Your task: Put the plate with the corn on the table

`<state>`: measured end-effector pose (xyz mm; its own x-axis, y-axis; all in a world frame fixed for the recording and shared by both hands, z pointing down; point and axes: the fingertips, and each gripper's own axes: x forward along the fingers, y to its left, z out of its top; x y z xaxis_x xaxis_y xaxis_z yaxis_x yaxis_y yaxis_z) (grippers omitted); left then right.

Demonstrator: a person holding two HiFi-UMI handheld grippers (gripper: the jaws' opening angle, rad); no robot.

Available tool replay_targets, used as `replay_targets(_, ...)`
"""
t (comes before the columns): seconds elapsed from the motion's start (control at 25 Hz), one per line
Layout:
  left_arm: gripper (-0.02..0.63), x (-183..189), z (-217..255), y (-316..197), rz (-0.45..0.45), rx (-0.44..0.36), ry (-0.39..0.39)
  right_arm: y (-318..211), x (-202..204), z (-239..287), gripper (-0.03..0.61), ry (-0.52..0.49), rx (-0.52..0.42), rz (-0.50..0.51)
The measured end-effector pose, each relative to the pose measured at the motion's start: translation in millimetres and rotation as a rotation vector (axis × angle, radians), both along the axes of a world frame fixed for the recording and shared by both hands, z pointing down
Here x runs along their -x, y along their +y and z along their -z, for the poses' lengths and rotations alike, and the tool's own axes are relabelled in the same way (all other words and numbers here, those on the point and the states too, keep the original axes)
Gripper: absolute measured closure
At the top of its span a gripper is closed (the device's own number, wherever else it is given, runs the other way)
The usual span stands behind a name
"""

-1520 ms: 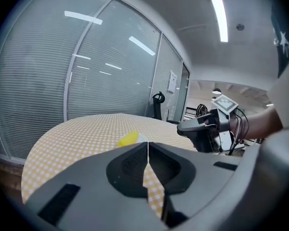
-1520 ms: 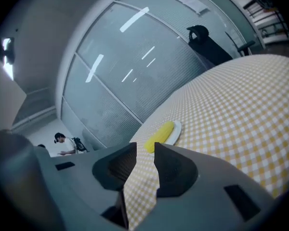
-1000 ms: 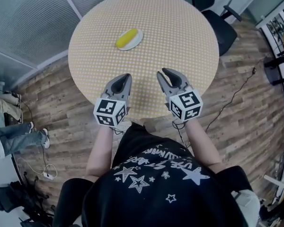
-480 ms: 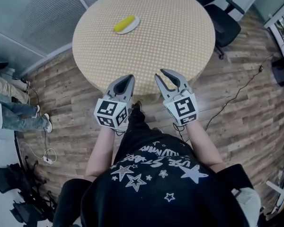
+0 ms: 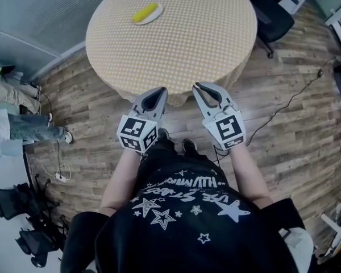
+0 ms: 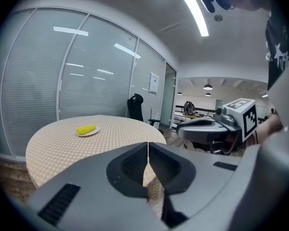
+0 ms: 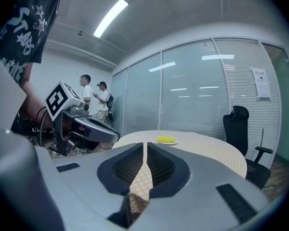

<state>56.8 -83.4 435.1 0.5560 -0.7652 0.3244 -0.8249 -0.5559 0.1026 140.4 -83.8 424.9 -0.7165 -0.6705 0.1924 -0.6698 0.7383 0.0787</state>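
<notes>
Plate (image 5: 148, 15) with corn (image 5: 144, 12) sits on the far side of the counter (image 5: 176, 38); placement looks done. Left gripper (image 5: 156, 97) and right gripper (image 5: 205, 91) hang short of the near edge, jaws together, empty.

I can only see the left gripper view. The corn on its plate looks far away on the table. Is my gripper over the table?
Observer: Not really. The head view shows the left gripper at the near edge of the table, not over its top.
Operator: Is the other gripper holding something?
Observer: No. The right gripper view shows the right gripper shut, with nothing between its jaws.
Operator: Is anybody else in the room?
Observer: Yes. The right gripper view shows two people standing beside the glass wall.
</notes>
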Motion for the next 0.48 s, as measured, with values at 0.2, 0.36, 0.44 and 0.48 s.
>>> replay_targets(0.2, 0.601, -31.5, -1.5, 2.2, -0.063, -0.01, 0.008, 6.9, -20.6, -16.1, 0.537, 0.012, 0.038, -0.038)
replay_targets(0.36, 0.601, -32.2, -9.3, 20.1, -0.088, -0.013, 0.001, 21.2, -20.4, -20.9, 0.537, 0.007, 0.065, -0.056)
replay_targets(0.44, 0.601, -19.5, -9.5, 28.4, -0.066, -0.016, 0.01, 29.6, -10.5, -20.6, 0.537, 0.018, 0.067, -0.038)
replay_targets(0.48, 0.601, -11.7, -8.7, 33.0, -0.051, -0.018, 0.016, 33.7, -4.0, -20.4, 0.537, 0.028, 0.066, -0.028)
